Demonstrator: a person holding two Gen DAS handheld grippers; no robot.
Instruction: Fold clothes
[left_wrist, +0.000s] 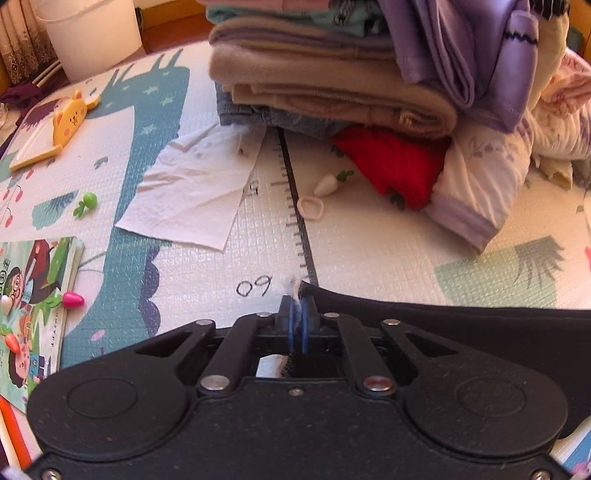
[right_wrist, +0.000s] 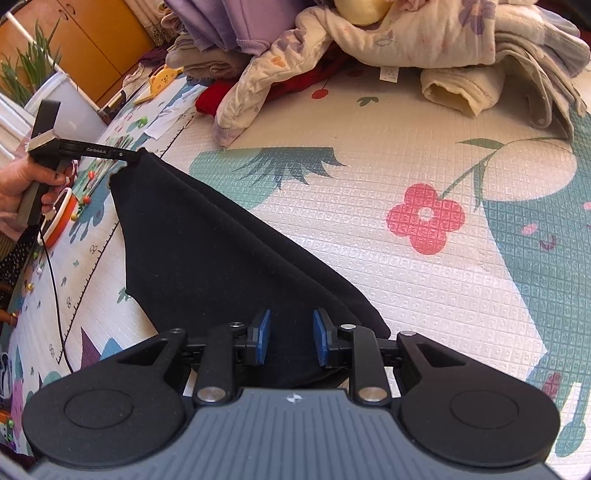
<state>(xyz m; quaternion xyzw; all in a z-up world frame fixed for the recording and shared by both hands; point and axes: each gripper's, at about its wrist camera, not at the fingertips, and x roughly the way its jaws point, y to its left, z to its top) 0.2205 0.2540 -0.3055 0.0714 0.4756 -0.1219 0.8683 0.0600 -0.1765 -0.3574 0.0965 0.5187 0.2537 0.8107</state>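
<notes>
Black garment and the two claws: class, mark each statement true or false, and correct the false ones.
1. The left claw is shut on a corner of the black garment. True.
2. The right claw is clamped shut. False: it is open above the cloth.
3. A red garment lies at the foot of the folded stack. True.
4. The play mat is plain white. False: it has printed flowers and leaves.

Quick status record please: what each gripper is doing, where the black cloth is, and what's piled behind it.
left gripper: shut on black cloth corner, lifted off the mat
right gripper: open, over the cloth's near end
cloth: stretched between the grippers above the play mat
folded stack: behind, on the mat
unfolded pile: beside the stack
</notes>
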